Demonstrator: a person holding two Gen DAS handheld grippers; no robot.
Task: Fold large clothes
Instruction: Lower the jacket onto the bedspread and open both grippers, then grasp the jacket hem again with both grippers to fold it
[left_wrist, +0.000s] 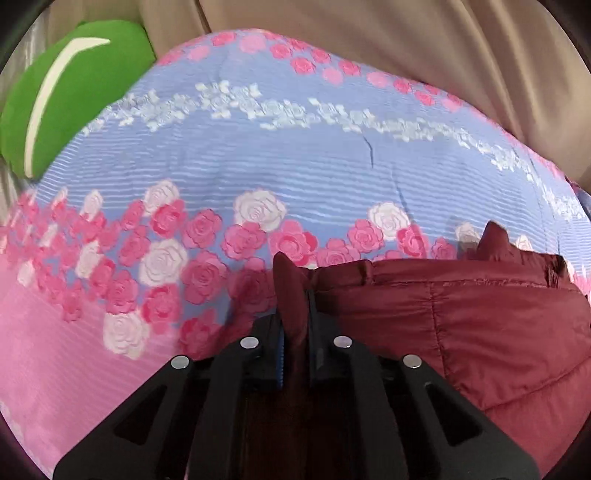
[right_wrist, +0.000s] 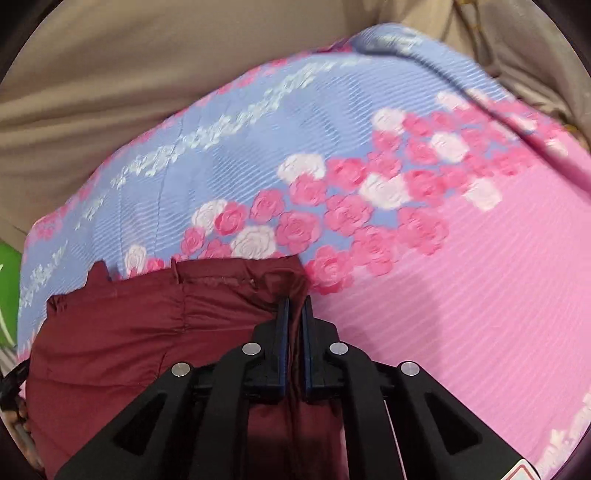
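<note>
A dark red quilted jacket (left_wrist: 480, 325) lies on a bed cover printed with pink and white roses (left_wrist: 258, 155). In the left wrist view my left gripper (left_wrist: 295, 295) is shut on the jacket's left edge, and a fold of red cloth stands up between its black fingers. Seen from the right wrist, the same jacket (right_wrist: 147, 325) spreads to the left, and my right gripper (right_wrist: 294, 302) is shut on its right corner, with cloth pinched between the blue pads. The jacket's lower part is hidden under both grippers.
A green cushion with a white stripe (left_wrist: 74, 92) lies at the bed's far left. Beige cloth (left_wrist: 406, 44) hangs behind the bed (right_wrist: 110, 92). The cover (right_wrist: 461, 277) turns plain pink to the right of the right gripper.
</note>
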